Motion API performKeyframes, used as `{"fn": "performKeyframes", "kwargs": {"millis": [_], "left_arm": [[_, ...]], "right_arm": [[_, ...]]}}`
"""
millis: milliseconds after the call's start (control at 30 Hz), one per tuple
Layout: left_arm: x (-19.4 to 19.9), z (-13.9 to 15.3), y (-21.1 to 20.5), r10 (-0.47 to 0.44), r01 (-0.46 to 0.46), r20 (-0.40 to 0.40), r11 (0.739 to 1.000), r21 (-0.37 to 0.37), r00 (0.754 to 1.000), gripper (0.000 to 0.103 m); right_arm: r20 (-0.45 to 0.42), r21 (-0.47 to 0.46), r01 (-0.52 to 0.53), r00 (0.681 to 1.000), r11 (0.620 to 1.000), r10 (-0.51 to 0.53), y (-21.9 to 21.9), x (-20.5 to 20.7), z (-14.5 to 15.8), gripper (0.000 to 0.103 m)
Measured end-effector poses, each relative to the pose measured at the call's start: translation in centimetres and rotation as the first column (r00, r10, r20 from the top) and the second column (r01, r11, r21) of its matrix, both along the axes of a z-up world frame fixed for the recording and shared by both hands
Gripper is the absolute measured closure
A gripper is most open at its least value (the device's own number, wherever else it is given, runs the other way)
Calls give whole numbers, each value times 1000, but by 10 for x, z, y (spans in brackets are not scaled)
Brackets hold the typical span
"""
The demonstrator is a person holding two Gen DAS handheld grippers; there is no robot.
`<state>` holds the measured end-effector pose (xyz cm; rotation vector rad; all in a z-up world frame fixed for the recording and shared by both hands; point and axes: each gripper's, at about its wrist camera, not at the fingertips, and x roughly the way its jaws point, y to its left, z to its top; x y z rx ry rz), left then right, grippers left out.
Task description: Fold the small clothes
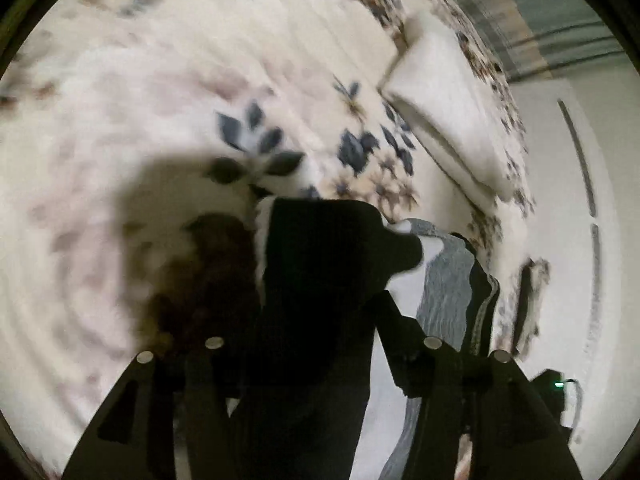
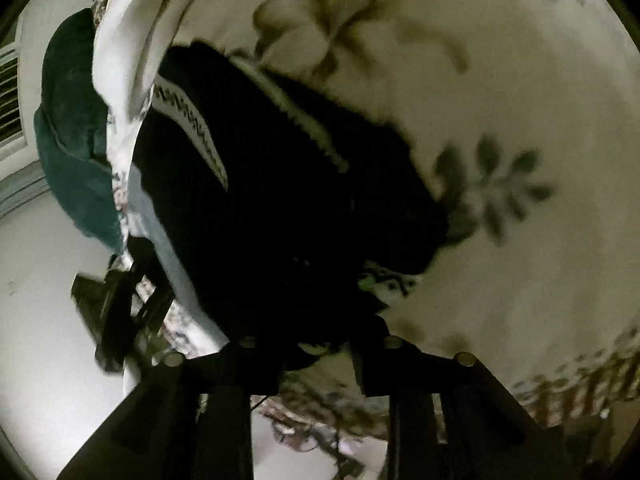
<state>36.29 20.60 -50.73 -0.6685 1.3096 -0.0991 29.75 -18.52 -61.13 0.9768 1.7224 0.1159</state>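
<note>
Setting: a bedroom in a home. A bed fills most of both views, covered by a cream bedspread printed with blue and brown flowers. A plain white pillow lies on it at upper right of the left wrist view. A white wall runs down the right edge there, with striped curtain fabric in the top right corner. In the right wrist view a dark teal cushion sits at the left, and a louvred vent or shutter shows at far left.
</note>
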Motion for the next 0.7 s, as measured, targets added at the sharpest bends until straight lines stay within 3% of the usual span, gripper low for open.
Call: {"fn": "performKeyframes", "kwargs": {"millis": [100, 200, 300, 400, 500, 600, 633, 700], "left_arm": [[-25, 27, -3, 72, -72, 8, 989, 126, 997, 45], [-42, 46, -13, 132, -132, 11, 970, 204, 991, 39], [-51, 45, -38, 134, -130, -6, 970, 205, 991, 34], [-45, 21, -74, 69, -58, -40, 969, 241, 997, 34], [-34, -14, -97, 34, -2, -99, 953, 304, 995, 32], [-28, -28, -90, 91, -63, -77, 946, 317, 993, 6], [-25, -33, -83, 117, -91, -72, 951, 297, 990, 0], [-22, -43, -72, 183, -163, -72, 962, 219, 980, 0]], "right_arm": [[89, -66, -50, 994, 997, 56, -8, 17, 26, 53], [180, -150, -134, 970, 980, 161, -11, 37, 55, 37], [257, -223, -187, 936, 957, 242, -10, 65, 79, 36], [286, -248, -190, 922, 950, 260, -23, 75, 93, 32], [266, -243, -216, 922, 946, 279, -23, 107, 83, 32], [245, -232, -246, 921, 941, 301, -12, 122, 60, 32], [235, -220, -272, 917, 937, 322, -7, 130, 49, 32], [220, -229, -304, 909, 925, 354, 0, 139, 35, 32]]}}
